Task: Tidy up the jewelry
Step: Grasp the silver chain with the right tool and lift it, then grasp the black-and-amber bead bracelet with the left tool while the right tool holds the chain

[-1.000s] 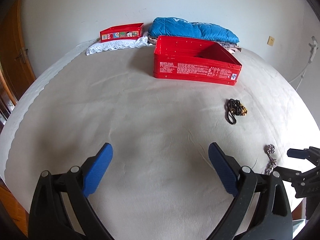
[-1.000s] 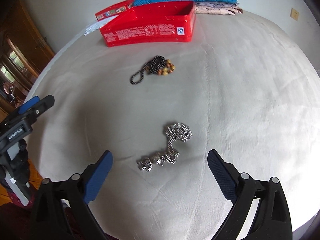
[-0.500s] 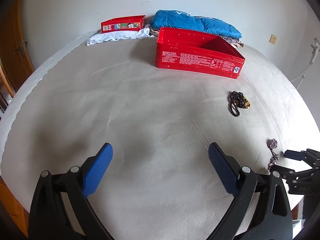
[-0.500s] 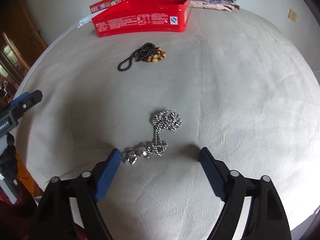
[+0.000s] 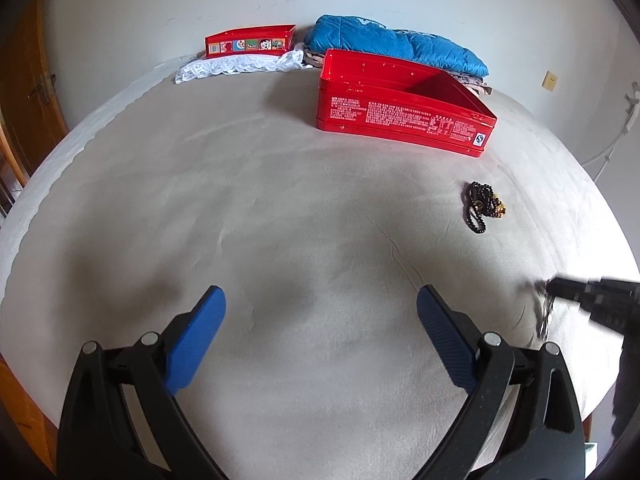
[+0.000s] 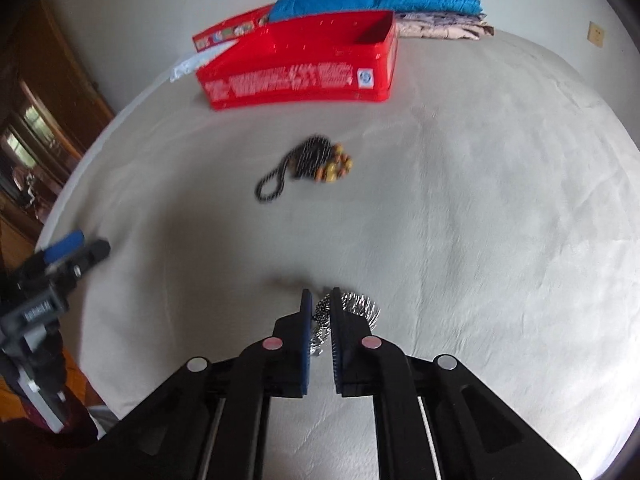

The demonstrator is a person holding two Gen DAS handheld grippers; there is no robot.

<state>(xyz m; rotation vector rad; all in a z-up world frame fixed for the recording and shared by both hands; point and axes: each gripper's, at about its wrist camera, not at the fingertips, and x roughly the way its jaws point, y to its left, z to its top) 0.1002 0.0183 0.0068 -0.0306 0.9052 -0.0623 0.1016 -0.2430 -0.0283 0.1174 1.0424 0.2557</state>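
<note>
The right gripper (image 6: 321,312) has just clenched on the silver bead chain (image 6: 352,308) on the beige bed (image 6: 480,240); lift slowly, keeping dangling loops clear, toward the open red tin box (image 6: 300,80). The left gripper (image 5: 320,332) hangs released, empty.

blue blanket (image 5: 400,46) by wall | white lace cloth (image 5: 236,67) near it | wood door (image 5: 24,92) at left
</note>
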